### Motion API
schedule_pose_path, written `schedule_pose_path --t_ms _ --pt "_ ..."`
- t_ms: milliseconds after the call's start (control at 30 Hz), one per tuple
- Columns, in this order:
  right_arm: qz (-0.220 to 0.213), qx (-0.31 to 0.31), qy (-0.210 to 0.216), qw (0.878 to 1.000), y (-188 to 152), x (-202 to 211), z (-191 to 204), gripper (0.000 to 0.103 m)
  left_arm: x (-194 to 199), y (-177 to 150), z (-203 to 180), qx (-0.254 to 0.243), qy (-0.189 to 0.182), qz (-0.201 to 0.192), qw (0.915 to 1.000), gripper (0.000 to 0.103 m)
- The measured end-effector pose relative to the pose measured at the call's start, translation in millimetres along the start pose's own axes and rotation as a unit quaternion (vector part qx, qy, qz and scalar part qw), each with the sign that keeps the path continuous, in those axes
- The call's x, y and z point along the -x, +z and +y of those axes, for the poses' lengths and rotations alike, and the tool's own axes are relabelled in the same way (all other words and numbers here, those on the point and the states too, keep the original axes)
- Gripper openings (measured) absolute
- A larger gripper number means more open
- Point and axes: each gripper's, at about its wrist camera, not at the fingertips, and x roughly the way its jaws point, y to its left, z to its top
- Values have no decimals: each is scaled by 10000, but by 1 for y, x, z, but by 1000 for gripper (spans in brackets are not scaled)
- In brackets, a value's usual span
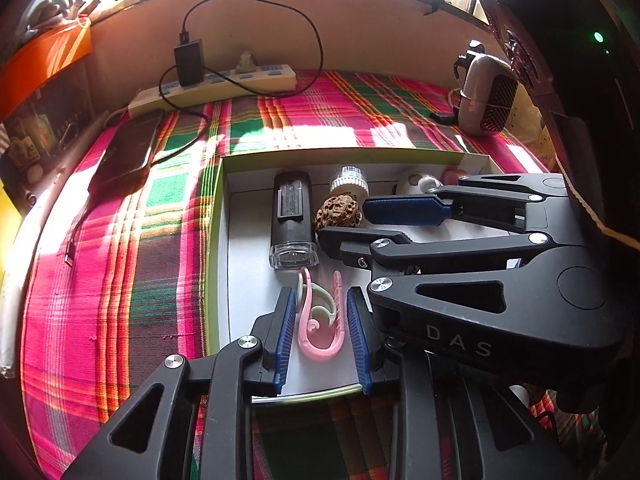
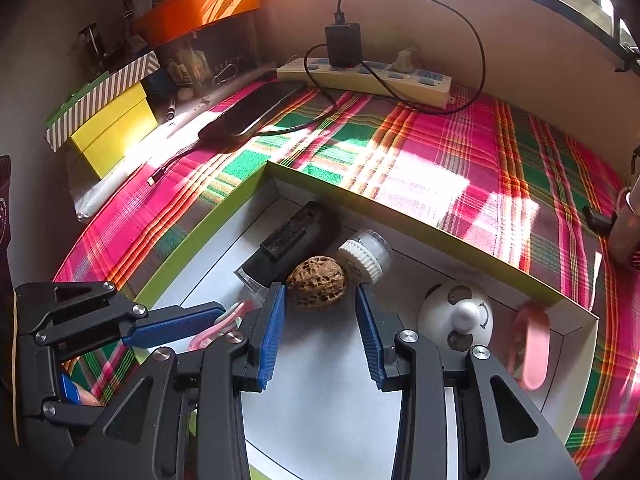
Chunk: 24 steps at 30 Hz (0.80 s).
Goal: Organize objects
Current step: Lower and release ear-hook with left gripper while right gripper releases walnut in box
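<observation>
A shallow white box with a green rim [image 1: 218, 220] [image 2: 208, 236] lies on the plaid cloth. In it are a black torch-like light [image 1: 292, 216] [image 2: 288, 236], a white ribbed-cap bottle [image 1: 349, 182] [image 2: 366, 254], a walnut [image 1: 336, 210] [image 2: 316, 284], a white round gadget [image 2: 456, 316] and a pink piece [image 2: 534, 348]. My left gripper [image 1: 320, 304] is open around a pink clip [image 1: 320, 340] and a pale green clip [image 1: 320, 304] on the box floor, with a small gap at each pad. My right gripper [image 2: 320, 296] is open, the walnut just at its fingertips.
A power strip [image 1: 216, 88] with a black charger and looping cable runs along the back wall. A dark phone [image 1: 128, 148] lies left of the box. A small grilled device [image 1: 486, 96] stands back right. Yellow [image 2: 116, 136] and orange [image 2: 200, 10] boxes crowd the left side.
</observation>
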Motion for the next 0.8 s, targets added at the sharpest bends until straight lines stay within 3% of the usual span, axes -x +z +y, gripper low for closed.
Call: schedule_pose_path --t_ms 800 --pt "-249 -166 -3 9996 -3 23 0 39 18 -8 1 147 11 -129 9998 29"
